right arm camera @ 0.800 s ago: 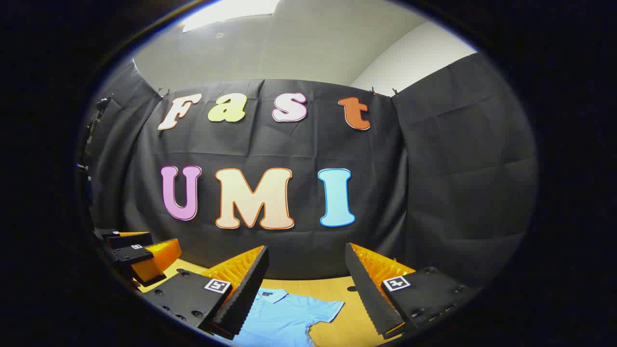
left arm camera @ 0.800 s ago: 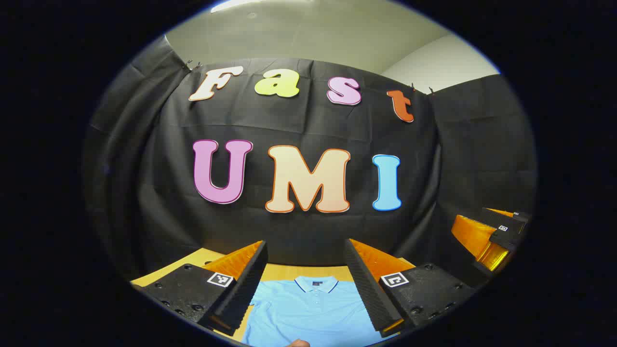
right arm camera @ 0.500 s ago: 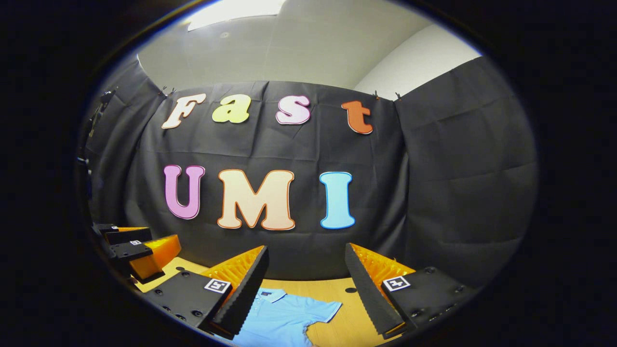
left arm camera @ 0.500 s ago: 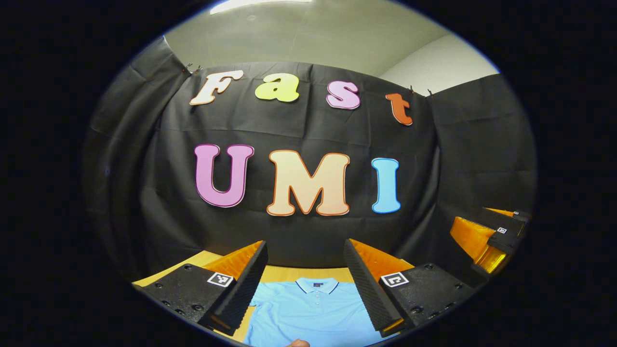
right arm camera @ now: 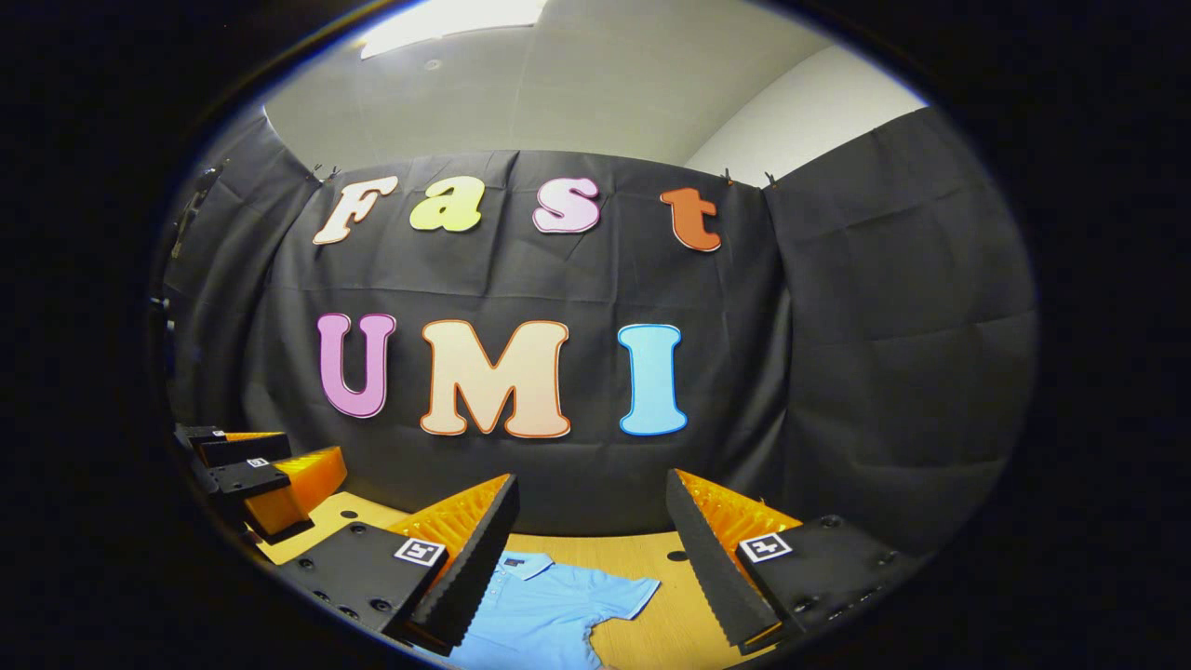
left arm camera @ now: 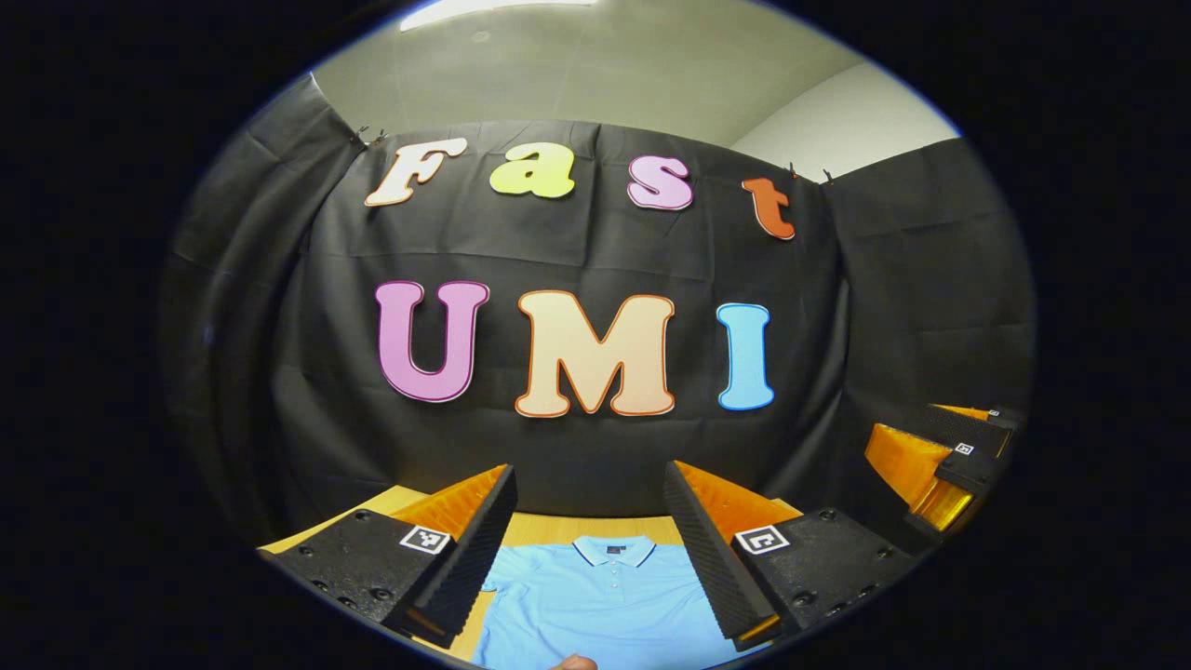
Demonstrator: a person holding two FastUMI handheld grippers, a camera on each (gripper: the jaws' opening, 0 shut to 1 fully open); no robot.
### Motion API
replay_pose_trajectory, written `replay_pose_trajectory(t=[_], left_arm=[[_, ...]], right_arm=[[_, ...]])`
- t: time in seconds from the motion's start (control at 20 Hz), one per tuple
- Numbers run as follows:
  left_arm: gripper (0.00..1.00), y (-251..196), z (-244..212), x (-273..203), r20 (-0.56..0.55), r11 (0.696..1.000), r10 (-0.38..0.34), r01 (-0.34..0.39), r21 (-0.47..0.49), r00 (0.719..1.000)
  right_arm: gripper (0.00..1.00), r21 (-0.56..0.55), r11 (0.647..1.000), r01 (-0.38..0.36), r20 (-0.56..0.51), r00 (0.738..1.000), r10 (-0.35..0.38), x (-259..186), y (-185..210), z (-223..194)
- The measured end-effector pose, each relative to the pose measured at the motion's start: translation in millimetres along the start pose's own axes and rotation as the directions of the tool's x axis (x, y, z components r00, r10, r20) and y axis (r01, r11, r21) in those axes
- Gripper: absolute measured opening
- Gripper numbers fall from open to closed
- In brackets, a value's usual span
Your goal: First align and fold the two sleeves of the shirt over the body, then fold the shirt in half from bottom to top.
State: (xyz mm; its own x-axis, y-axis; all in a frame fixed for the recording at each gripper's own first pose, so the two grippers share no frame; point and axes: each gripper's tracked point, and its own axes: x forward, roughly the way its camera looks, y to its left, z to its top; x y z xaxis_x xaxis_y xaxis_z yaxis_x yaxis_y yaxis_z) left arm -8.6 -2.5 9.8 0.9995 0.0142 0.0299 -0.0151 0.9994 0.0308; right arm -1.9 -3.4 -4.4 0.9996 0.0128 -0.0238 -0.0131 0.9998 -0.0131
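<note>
You hold both grippers up off the table (left arm camera: 549, 529), jaws wide, nothing in them. Left gripper (left arm camera: 590, 521) sits above the shirt (left arm camera: 595, 605), which lies flat, collar far. Right gripper (right arm camera: 590, 526) sits right of it, over the shirt's right sleeve (right arm camera: 619, 596).

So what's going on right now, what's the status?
Left gripper open, right gripper open, both above the table. Blue shirt flat, sleeve unfolded. Nothing in the way.
</note>
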Motion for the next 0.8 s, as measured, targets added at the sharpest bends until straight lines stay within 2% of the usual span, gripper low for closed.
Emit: replay_pose_trajectory(t=[0.2, 0.4, 0.45, 0.7, 0.8], left_arm=[[0.95, 15, -3, 1, 0.012, 0.999, 0.028, -0.028, 0.025, 1.000], [0.96, 28, -8, 18, 0.004, 1.000, 0.018, -0.018, 0.019, 1.000], [0.93, 34, -5, 23, 0.011, 0.999, 0.021, -0.022, 0.024, 1.000], [0.93, 57, -14, 45, -0.007, 0.998, 0.033, -0.032, 0.047, 0.999], [0.93, 69, -19, 51, -0.026, 0.997, 0.053, -0.052, 0.054, 0.998]], right_arm=[[1.00, -0.011, 1.000, -0.027, -0.062, 0.998, 0.026, 27, -1, -32], [0.98, -0.030, 0.999, 0.017, -0.173, 0.985, -0.022, 74, -17, -88], [0.99, -0.041, 0.999, 0.032, -0.204, 0.978, -0.040, 86, -23, -106], [0.99, -0.084, 0.993, 0.079, -0.361, 0.927, -0.104, 134, -40, -194], [0.99, -0.111, 0.989, 0.094, -0.385, 0.913, -0.130, 148, -45, -218]])
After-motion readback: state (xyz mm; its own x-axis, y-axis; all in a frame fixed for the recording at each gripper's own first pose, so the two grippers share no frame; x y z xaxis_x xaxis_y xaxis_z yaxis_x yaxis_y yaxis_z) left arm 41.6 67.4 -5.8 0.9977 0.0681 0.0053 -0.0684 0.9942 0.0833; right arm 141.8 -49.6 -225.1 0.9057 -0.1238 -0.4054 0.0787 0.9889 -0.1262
